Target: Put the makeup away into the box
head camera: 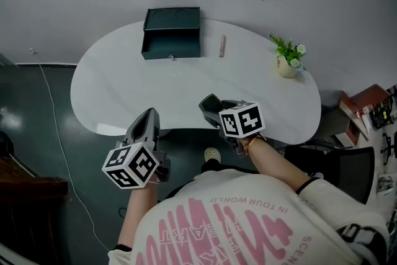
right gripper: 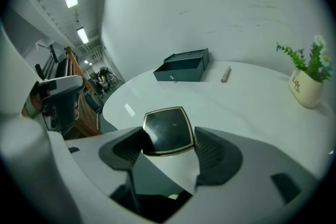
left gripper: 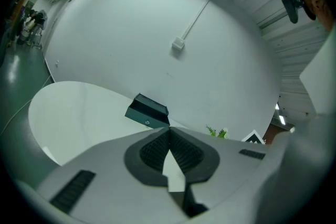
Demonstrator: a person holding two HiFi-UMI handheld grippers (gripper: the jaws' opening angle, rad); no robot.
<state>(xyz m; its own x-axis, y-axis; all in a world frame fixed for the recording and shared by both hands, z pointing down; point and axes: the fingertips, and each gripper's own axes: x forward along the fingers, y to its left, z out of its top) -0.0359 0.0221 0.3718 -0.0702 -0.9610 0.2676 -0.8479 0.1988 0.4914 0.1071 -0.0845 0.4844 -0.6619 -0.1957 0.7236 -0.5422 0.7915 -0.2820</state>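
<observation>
Because the right gripper (right gripper: 169, 150) has its fingers closed only on the near edges of the black compact (right gripper: 167, 131), most of that glossy, gold-rimmed case juts out past the fingertips. I judge the likeliest failure to be the compact pivoting or slipping free on the long carry. The open box (right gripper: 178, 75) sits well beyond the fingers, at the far side of the white surface (head camera: 124, 84). A quick swing or a tilt of the wrist could shake the smooth case loose. A small brown stick (right gripper: 226, 74) lies just beside the box, on the side toward the potted plant (right gripper: 307, 81). A wide approach could knock the stick, and a low one could catch the box's front wall. The right gripper is held low over the near edge of the surface, fingers pointing forward and a little left toward the box. The left gripper (head camera: 147, 116) hangs beside it just off the near edge, its fingers pressed together on nothing, aimed ahead at the box (left gripper: 148, 113).
</observation>
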